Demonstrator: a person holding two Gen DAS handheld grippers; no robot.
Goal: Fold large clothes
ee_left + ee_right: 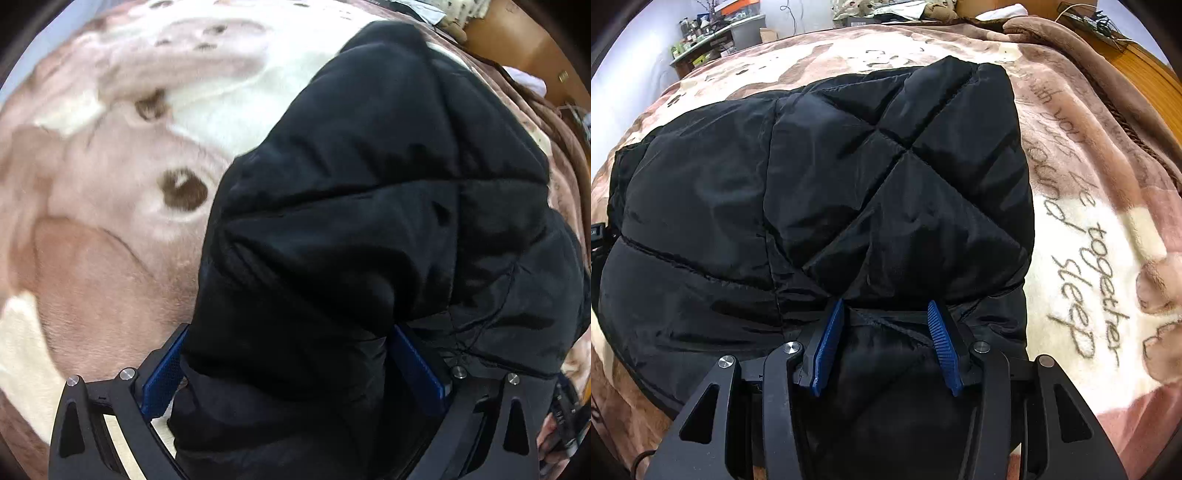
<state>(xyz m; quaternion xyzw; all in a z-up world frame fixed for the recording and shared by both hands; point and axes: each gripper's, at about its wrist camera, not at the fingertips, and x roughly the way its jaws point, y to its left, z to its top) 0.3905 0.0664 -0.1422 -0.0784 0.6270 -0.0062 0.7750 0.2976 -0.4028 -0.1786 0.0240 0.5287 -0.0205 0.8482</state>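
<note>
The black quilted jacket [820,192] lies bunched on the bed's brown and cream plush blanket [1082,236], which carries printed script. My right tool [886,332] stands partly open, blue pads [827,343] astride a dark hem fold without pinching it. My left tool [288,354] is spread wide with a thick roll of jacket filling the gap; whether it squeezes I cannot tell. Both fingertips are buried under fabric there, and the left view is blurred.

- A plush blanket [1071,206] in pink-brown and cream, with cursive lettering, covers the bed.
- A wooden headboard [1145,70] stands at the right.
- A cluttered shelf [709,37] lines the pale far wall [631,74].
</note>
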